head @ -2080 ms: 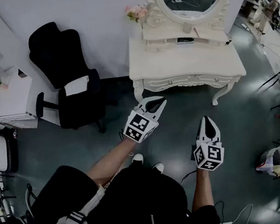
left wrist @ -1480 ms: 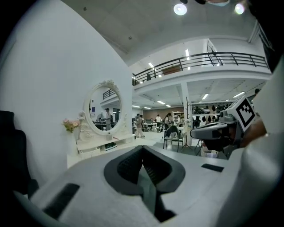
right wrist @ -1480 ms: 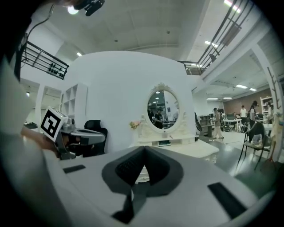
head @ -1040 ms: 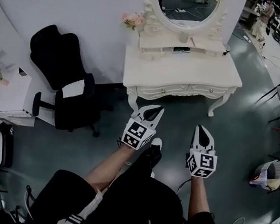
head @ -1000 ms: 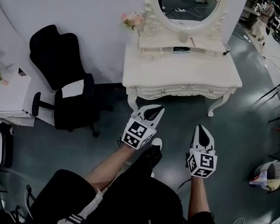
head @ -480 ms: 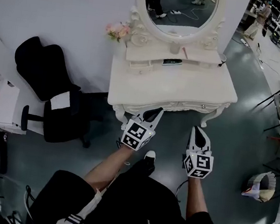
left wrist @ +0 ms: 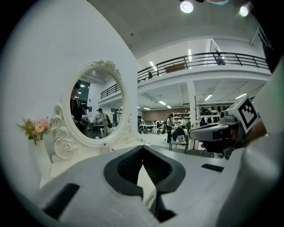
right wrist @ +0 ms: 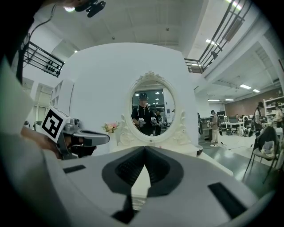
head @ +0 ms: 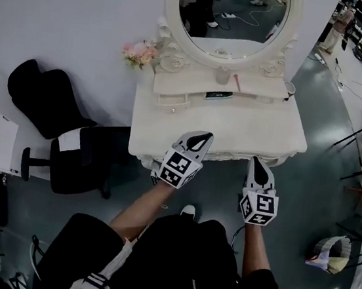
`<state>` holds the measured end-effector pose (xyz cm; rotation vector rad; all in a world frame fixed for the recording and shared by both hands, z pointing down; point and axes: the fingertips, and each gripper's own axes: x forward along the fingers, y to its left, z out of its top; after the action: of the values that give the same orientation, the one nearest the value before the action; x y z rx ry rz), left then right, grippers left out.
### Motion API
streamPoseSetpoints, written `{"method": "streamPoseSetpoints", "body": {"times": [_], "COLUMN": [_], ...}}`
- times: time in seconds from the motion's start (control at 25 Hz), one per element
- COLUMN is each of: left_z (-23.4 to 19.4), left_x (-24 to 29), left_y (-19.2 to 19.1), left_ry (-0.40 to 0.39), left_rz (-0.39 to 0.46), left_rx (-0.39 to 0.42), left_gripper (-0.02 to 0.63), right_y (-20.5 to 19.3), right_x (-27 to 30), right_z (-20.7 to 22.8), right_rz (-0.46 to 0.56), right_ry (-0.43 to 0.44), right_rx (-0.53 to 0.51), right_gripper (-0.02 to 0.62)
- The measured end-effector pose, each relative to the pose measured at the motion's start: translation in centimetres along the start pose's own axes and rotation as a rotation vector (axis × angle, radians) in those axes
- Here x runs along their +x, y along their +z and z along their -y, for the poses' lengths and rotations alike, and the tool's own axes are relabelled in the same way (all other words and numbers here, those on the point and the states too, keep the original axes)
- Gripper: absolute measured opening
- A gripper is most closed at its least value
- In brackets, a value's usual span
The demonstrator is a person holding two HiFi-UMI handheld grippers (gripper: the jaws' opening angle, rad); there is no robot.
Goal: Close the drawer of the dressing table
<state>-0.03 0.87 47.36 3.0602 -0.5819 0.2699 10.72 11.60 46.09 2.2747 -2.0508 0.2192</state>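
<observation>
The white dressing table (head: 236, 125) sits nearer in the head view than half a second ago, and its front edge now meets the tips of the left gripper (head: 203, 137) and right gripper (head: 257, 161). Both grippers are clenched on nothing. The small drawer (head: 173, 101) stands pulled out beneath the mirror shelf, at eleven o'clock from the left gripper.

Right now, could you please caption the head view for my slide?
Person before a white dressing table, left gripper and right gripper shut, small drawer open.
</observation>
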Motion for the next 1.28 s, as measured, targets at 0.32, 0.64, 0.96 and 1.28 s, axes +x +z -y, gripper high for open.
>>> {"method": "streamPoseSetpoints", "body": {"times": [0.32, 0.64, 0.96, 1.28], "left_z": [-4.8, -11.6, -17.6, -20.0], "left_x": [4.8, 10.8, 15.6, 18.8], "left_y": [-0.5, -0.1, 0.9, 1.1], "left_ry": [0.045, 0.184, 0.378, 0.483], "left_rz": [-0.029, -0.047, -0.062, -0.069], "left_rx": [-0.017, -0.045, -0.069, -0.096], "left_gripper": [0.002, 0.002, 0.002, 0.002], "right_y": [-0.2, 1.2, 3.5, 3.2], "right_x": [7.2, 18.1, 28.4, 33.7], "right_z": [2.9, 6.6, 10.5, 12.4], "right_rz": [-0.028, -0.029, -0.048, -0.072], "right_ry": [0.044, 0.162, 0.304, 0.402], "right_rx": [-0.002, -0.024, -0.081, -0.096], "right_gripper": [0.003, 0.003, 0.003, 0.003]}}
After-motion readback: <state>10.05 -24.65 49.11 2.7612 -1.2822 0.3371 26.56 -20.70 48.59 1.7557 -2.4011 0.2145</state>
